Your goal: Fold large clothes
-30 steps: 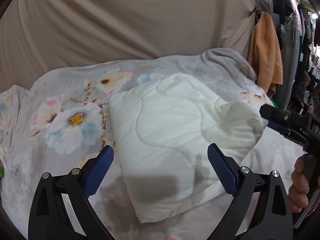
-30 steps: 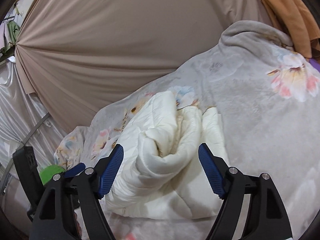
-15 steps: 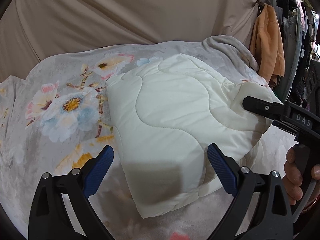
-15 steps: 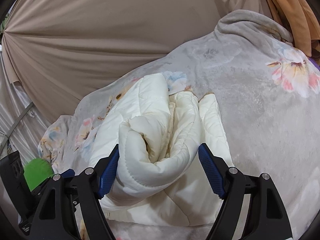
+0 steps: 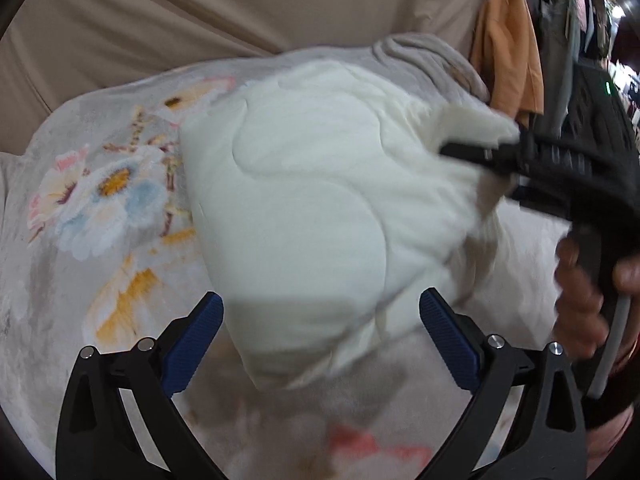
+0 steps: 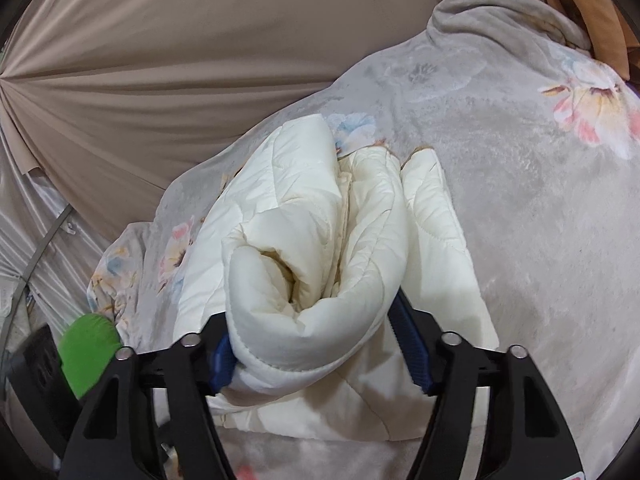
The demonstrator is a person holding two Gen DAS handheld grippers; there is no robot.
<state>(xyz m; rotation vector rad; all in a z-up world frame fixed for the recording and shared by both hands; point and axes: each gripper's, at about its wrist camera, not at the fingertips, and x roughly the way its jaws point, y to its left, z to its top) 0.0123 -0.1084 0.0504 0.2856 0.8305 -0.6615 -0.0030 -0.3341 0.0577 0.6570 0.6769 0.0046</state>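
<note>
A cream quilted padded garment (image 5: pixel 320 208) lies folded into a thick bundle on a grey floral blanket (image 5: pixel 92 216). My left gripper (image 5: pixel 320 340) is open and empty, its blue pads just in front of the bundle's near edge. My right gripper (image 6: pixel 316 356) has its jaws wide apart around the rolled end of the garment (image 6: pixel 304 280), both pads touching the padding. In the left wrist view the right gripper (image 5: pixel 500 156) shows at the bundle's right end, with a hand (image 5: pixel 580 300) on its handle.
A beige draped curtain (image 6: pixel 180 60) backs the bed. Orange clothing (image 5: pixel 508 52) hangs at the right. A green object (image 6: pixel 88 352) lies at the blanket's left edge. Bare blanket (image 6: pixel 540 220) spreads to the right of the bundle.
The right gripper has moved forward until the rolled end sits between its pads. The left gripper has come closer to the bundle. The bundle's right end is lifted slightly.
</note>
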